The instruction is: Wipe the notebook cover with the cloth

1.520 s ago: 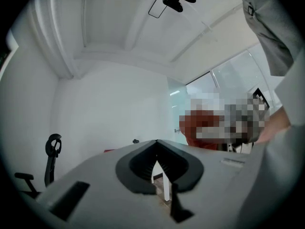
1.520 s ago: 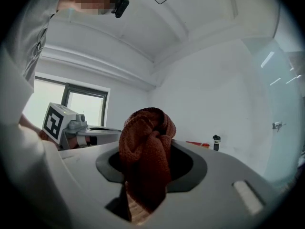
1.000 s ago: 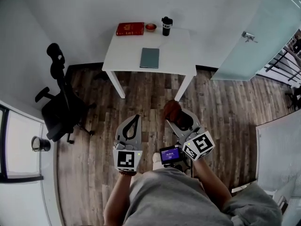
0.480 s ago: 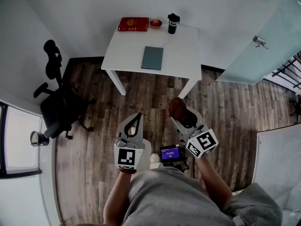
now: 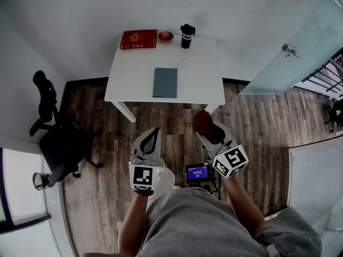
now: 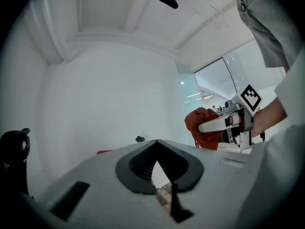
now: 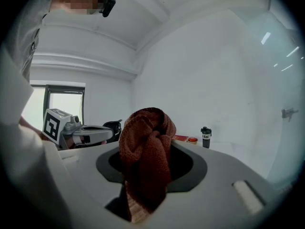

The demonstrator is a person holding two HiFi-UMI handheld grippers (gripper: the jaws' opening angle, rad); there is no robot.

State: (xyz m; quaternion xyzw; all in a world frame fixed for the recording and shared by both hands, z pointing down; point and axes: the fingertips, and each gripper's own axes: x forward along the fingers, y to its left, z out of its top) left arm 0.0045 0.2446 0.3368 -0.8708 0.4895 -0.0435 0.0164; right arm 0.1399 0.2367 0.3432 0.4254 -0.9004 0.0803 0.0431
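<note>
Notebook (image 5: pixel 165 82), grey-green and closed, lies flat near the middle of the white bench (image 5: pixel 198 74), with its long side running away from the person. Along the bench's far edge stand a red book (image 5: pixel 139 38), a small red bowl (image 5: pixel 165 36) just beside it and a black lidded cup (image 5: pixel 186 35), all well apart from the notebook. Both grippers are held short of the bench, out over the wood-plank floor (image 5: pixel 107 111), side by side and pointing toward the bench. The right gripper (image 5: pixel 206 130) has its fingers clamped on a rust-brown knitted cloth (image 7: pixel 145 151), which bunches into a knot above the fingertips and hangs a little way below them. The left gripper (image 5: pixel 155 130) has its fingers pressed together with nothing between them. Each gripper carries a marker cube close to the person's hand, and a small lit screen (image 5: pixel 198 172) sits between the two at the person's waist. A black office chair (image 5: pixel 53 138) stands on the floor to the left of the bench, and a frosted glass door (image 5: pixel 289 52) is on the right
</note>
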